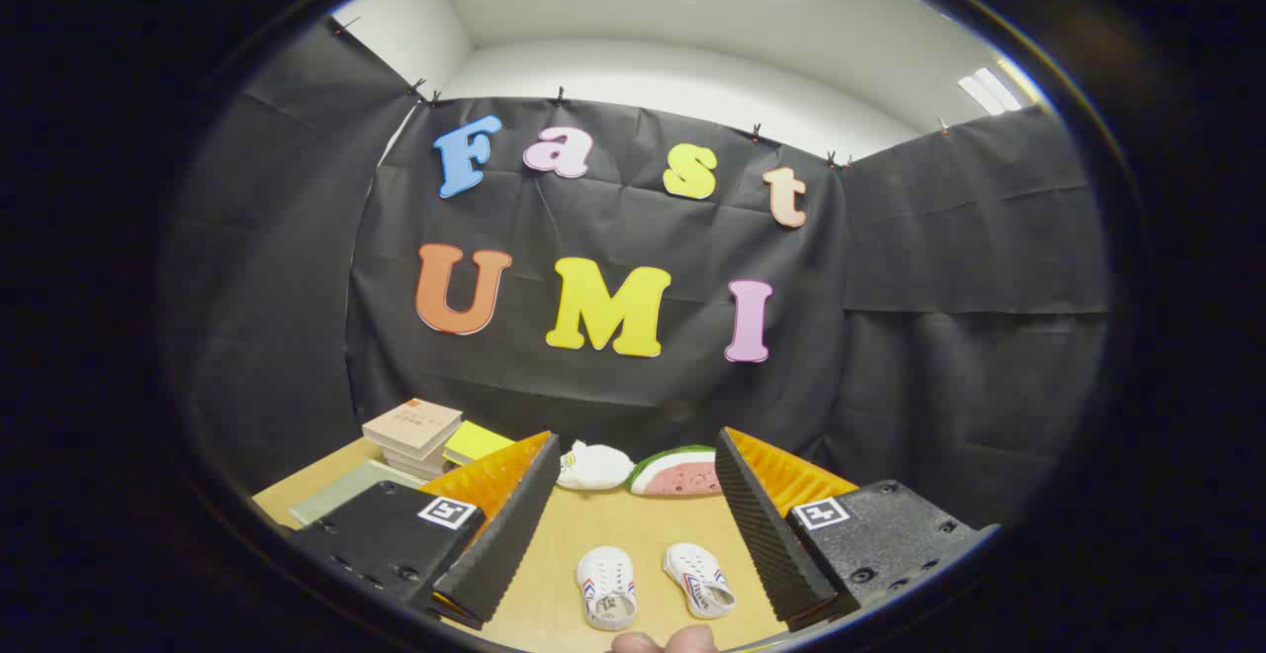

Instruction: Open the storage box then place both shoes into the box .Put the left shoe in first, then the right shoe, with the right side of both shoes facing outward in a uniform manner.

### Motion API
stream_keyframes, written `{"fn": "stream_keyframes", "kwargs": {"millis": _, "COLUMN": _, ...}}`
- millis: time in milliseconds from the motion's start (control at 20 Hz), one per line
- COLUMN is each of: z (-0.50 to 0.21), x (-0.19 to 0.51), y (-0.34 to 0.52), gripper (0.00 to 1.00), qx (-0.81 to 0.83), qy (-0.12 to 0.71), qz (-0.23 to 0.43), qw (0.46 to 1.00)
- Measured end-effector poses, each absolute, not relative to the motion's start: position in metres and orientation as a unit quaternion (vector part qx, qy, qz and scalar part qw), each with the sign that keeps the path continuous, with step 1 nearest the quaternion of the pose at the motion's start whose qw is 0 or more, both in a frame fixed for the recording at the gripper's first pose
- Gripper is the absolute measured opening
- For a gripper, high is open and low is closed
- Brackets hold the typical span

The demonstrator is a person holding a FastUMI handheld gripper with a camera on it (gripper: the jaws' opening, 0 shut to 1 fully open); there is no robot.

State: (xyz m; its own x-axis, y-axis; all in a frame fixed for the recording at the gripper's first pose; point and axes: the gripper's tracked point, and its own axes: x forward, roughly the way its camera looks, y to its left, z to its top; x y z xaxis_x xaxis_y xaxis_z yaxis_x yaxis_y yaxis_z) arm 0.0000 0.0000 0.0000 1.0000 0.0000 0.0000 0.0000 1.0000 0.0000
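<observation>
The gripper (633, 495) hangs above a light wooden table (584, 524) with its fingers spread wide and nothing between them but bare tabletop; the two white shoes (656, 586) lie side by side in that gap, close to the near edge, the one nearer the left finger (606, 589) pointing straight away and the other shoe (698, 580) angled a little outward, a narrow strip of wood between them; neither touches a finger; a person's fingertips (663, 642) peep up at the near edge just below the shoes; beyond the shoes the wood runs open to the far edge, where a white soft toy (593, 466) and a watermelon-slice cushion (678, 472) sit side by side against the black cloth wall (940, 386); off past the left finger a stack of books (412, 432) stands with a yellow pad (475, 441) beside it and a flat grey-green book (341, 493) nearer; a storage box cannot be made out.
</observation>
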Motion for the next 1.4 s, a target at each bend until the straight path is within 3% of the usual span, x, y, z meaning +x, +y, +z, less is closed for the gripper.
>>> {"fn": "stream_keyframes", "kwargs": {"millis": 1400, "z": 0.014, "x": -0.007, "y": -0.005, "gripper": 1.0, "qx": 0.01, "qy": 0.006, "qz": 0.057, "qw": 0.998}}
